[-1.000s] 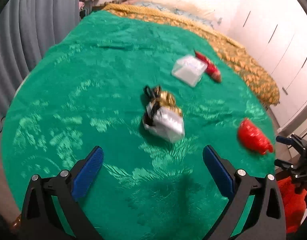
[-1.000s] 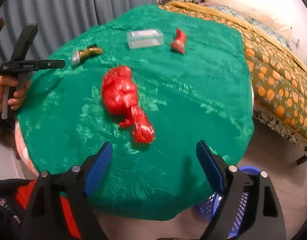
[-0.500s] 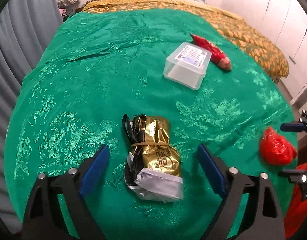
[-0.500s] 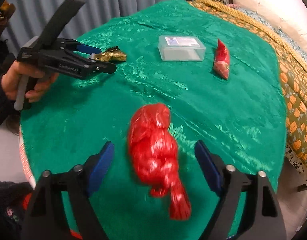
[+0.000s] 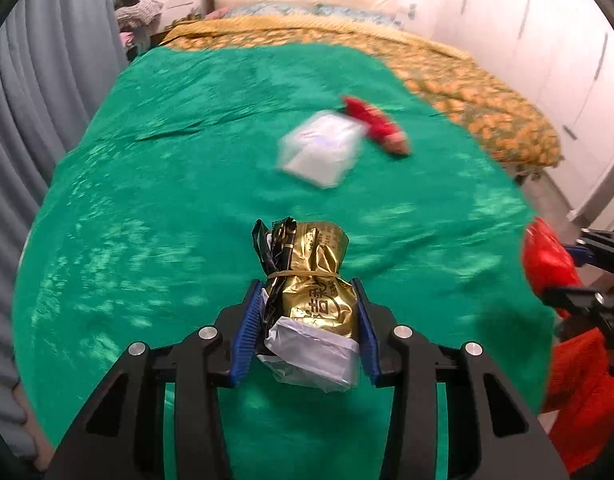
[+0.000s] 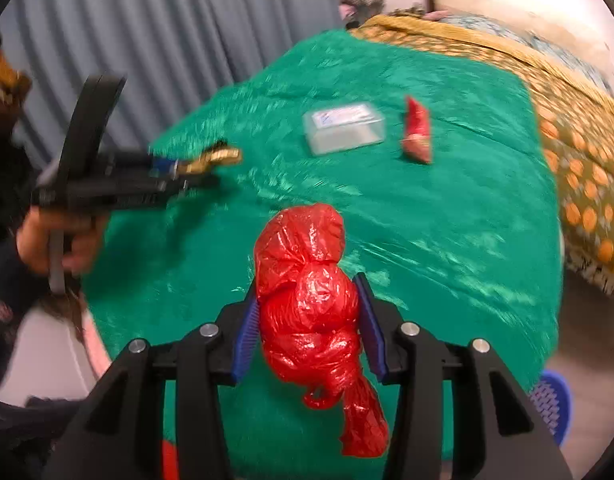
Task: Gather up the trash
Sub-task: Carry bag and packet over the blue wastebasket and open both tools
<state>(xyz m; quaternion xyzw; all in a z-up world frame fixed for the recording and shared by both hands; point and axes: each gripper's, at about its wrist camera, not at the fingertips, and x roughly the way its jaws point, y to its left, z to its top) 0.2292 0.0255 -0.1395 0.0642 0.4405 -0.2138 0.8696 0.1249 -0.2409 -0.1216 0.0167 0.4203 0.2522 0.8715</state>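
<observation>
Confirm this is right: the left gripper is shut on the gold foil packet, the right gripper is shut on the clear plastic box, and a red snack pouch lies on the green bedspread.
Not quite. The right gripper is shut on the knotted red plastic bag, as the right wrist view shows; the clear plastic box lies untouched on the green bedspread beside the red snack pouch. The left gripper does clamp the gold foil packet.

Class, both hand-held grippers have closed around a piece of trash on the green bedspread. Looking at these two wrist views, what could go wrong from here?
1. The right hand-held gripper pinches a soft red plastic bag; its knotted tail hangs free, so it may slip or snag.
2. The left hand-held gripper squeezes a crinkly gold foil packet whose white end sticks out behind; it could slide out.
3. The clear plastic box and red sachet could get forgotten.
</observation>
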